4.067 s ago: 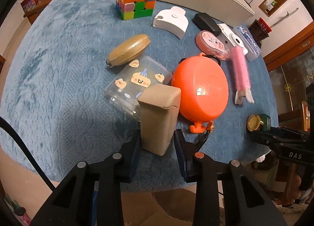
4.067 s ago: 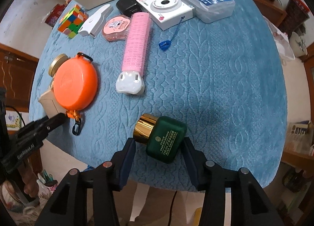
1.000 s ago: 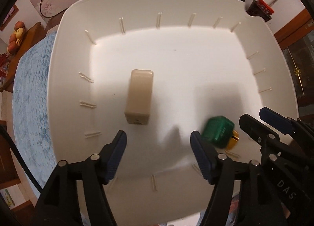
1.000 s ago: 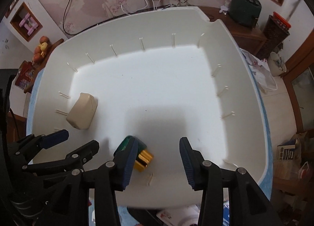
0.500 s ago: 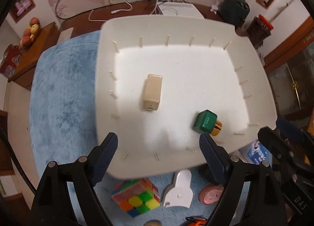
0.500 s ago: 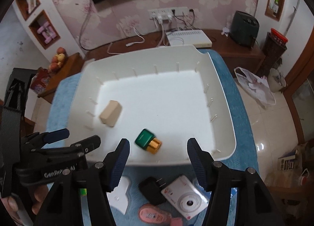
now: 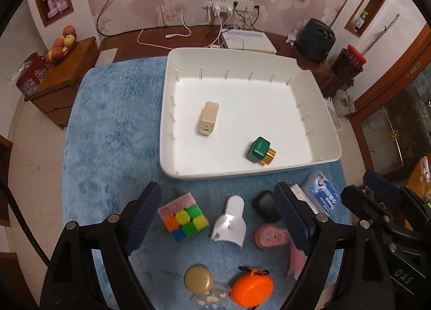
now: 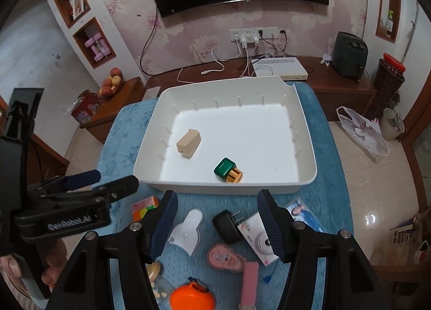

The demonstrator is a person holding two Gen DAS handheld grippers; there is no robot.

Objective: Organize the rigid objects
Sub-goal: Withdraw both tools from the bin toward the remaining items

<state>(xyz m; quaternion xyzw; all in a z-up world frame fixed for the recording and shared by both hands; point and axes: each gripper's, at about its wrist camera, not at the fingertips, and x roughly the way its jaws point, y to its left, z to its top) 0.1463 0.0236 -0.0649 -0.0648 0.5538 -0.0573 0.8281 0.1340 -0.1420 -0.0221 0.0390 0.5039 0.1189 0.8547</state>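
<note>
Both tongs have withdrawn upward and back from the white bin (image 7: pixel 327 121) since a second ago, when they hung just over its floor; its whole outline and the loose items in front of it have come into view. Left tongs (image 7: pixel 219 211) stand wide apart with nothing between the pads. Right tongs (image 8: pixel 216 222) are opening, also with nothing gripped. Beige box (image 7: pixel 207 118) lies on its side in the left half of the bin, apart from the walls. Green bottle (image 7: pixel 258 150) with a gold cap lies on its side near the bin's front wall, well apart from the beige box. On the blue desk (image 7: pixel 107 126) in front of the bin: a colour cube (image 7: pixel 183 217), a white holder (image 7: pixel 229 222), a black charger (image 8: pixel 227 226), a pink round case (image 7: pixel 270 236), a white camera (image 8: pixel 260 240), a blue packet (image 7: pixel 322 195), a pink roller (image 8: pixel 249 284), a tan pouch (image 7: pixel 198 279) and an orange case (image 7: pixel 252 291). None of these touches either pair of tongs. A hand (image 8: pixel 16 269) grips the left handle at the lower left of the right wrist view.
</note>
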